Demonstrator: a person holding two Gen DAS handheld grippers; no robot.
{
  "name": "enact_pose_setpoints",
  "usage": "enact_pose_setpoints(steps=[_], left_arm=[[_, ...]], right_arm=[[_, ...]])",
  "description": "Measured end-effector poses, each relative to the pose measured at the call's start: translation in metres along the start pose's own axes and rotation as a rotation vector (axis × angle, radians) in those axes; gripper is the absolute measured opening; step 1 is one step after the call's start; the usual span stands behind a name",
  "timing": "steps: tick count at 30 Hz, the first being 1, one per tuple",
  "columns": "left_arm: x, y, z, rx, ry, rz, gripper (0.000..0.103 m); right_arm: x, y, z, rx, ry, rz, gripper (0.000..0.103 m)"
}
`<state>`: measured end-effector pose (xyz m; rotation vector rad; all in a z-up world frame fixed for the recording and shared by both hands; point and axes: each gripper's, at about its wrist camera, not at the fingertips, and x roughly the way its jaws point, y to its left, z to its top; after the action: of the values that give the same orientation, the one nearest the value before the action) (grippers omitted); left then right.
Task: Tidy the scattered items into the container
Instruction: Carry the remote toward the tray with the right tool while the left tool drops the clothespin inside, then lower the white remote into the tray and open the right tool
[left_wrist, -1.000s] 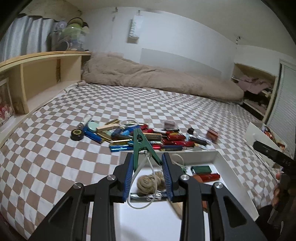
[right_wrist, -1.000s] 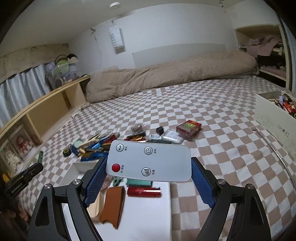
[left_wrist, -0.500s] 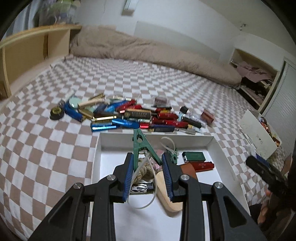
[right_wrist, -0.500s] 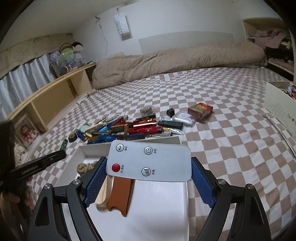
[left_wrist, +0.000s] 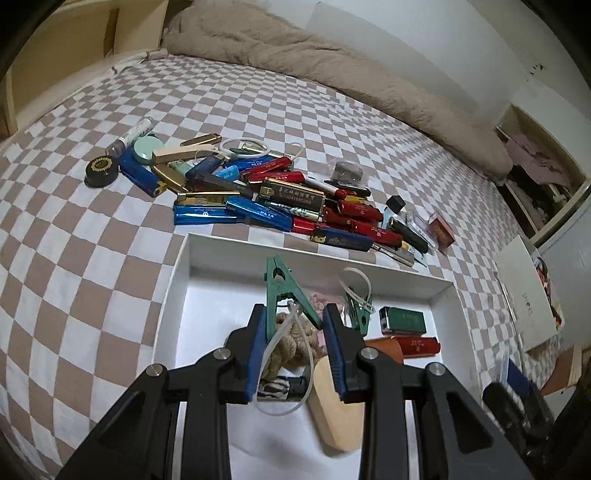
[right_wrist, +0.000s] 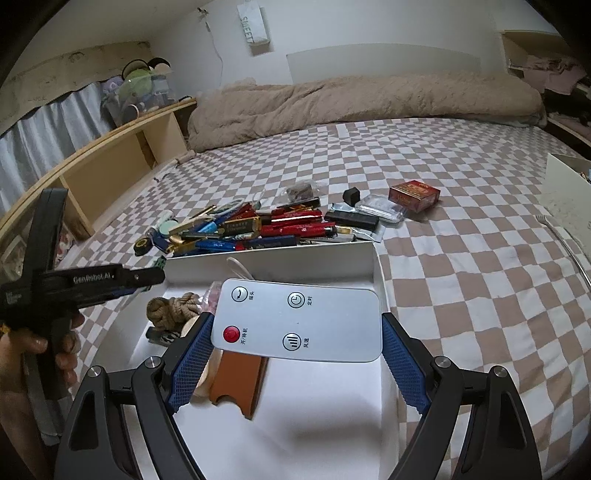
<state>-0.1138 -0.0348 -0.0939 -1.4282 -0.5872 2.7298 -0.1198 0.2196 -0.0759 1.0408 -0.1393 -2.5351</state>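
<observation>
Both claws have dropped closer over the tray (left_wrist: 173, 291) since the earlier frames, which now fills each lower frame on the checked bed (left_wrist: 92, 236). Right claw (right_wrist: 295, 354), half spread, clamps a remote (right_wrist: 299, 321) by its short ends at lower centre: light, stiff, smooth plastic, best held edgewise as now. Left claw (left_wrist: 295, 350), nearly closed, pinches a green clip (left_wrist: 286, 295) trailing a limp white tie. Seen from the right, its body reads "GenRobot.AI".
</observation>
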Motion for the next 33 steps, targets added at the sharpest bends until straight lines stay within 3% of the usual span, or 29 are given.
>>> enact_pose_setpoints(steps=[17,18,20,21,33], left_arm=[[0.032,0.008,0.015,-0.077,0.044,0.036,0.031],[0.033,0.008,0.016,-0.078,0.046,0.042,0.033],[0.034,0.010,0.016,-0.089,0.042,0.057,0.060],[0.033,0.011,0.017,-0.095,0.036,0.059,0.063],[0.023,0.013,0.011,-0.060,0.010,0.044,0.063]], right_arm=[[0.008,0.000,0.001,0.001,0.035,0.025,0.087],[0.009,0.000,0.001,0.001,0.036,0.027,0.087],[0.010,0.002,0.000,-0.003,0.040,0.027,0.087],[0.010,0.002,0.000,-0.007,0.043,0.026,0.087],[0.025,-0.004,-0.005,-0.007,0.102,-0.029,0.087]])
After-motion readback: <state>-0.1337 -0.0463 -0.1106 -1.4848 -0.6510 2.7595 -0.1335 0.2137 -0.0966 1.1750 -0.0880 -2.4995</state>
